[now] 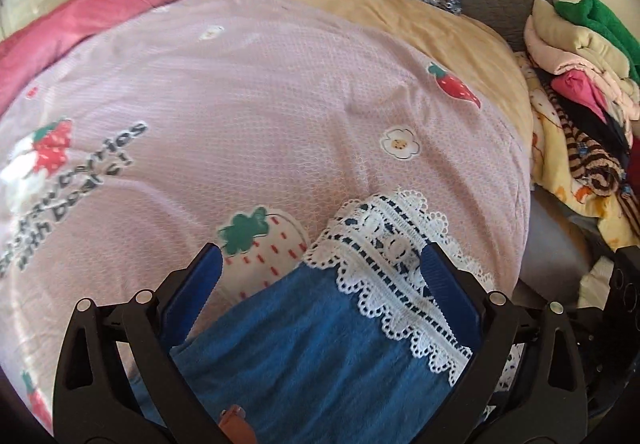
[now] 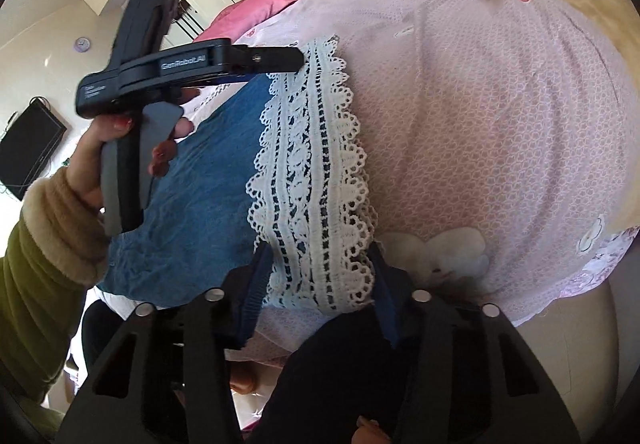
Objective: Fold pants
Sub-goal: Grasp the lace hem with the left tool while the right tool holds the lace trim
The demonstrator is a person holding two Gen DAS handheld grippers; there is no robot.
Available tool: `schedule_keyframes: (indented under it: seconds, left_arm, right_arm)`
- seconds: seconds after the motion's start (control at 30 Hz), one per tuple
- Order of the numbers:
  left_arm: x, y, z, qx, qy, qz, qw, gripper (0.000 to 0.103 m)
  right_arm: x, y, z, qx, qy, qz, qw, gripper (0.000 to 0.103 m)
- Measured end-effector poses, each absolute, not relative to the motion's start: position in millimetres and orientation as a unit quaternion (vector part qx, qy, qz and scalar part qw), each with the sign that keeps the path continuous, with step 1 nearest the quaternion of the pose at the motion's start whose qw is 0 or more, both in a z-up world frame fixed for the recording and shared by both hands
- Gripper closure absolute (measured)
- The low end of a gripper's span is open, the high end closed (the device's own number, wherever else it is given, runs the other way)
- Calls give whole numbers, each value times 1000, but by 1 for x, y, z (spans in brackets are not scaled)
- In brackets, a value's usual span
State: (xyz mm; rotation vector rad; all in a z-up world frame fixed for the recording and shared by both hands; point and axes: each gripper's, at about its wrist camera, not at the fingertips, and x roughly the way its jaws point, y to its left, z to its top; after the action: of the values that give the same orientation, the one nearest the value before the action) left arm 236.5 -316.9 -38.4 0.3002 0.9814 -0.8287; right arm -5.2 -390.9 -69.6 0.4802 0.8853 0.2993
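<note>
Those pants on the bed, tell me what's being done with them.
A person with a gripper in each hand is working at the lace hem of blue pants lying on a pink strawberry-print quilt. The left gripper and right gripper are both open, their fingers straddling the hem at opposite ends without clamping it. No fold shows at this end yet. Other clothes are piled beside the quilt.

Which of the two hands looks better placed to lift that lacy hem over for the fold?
Probably the right hand-held gripper: its open fingers straddle the lace hem of the blue pants. The left hand-held gripper is also open over the hem's other end, so both seem needed.
</note>
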Motion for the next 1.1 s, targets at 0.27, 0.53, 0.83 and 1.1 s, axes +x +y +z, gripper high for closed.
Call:
schedule_keyframes:
  seconds: [0.27, 0.53, 0.83, 1.1]
  left_arm:
    - [241, -325, -52, 119, 488, -444, 742, 45]
    - [242, -321, -48, 90, 496, -472, 723, 84]
    - [245, -291, -26, 10, 465, -511, 723, 86]
    - [240, -260, 1, -35, 427, -530, 732, 86]
  right_arm:
    - [-10, -406, -78, 285, 426, 137, 848, 63]
    - [-14, -397, -69, 262, 419, 143, 857, 86]
    - [-25, -398, -34, 244, 377, 151, 881, 88]
    - [-25, -381, -3, 217, 355, 165, 894, 89]
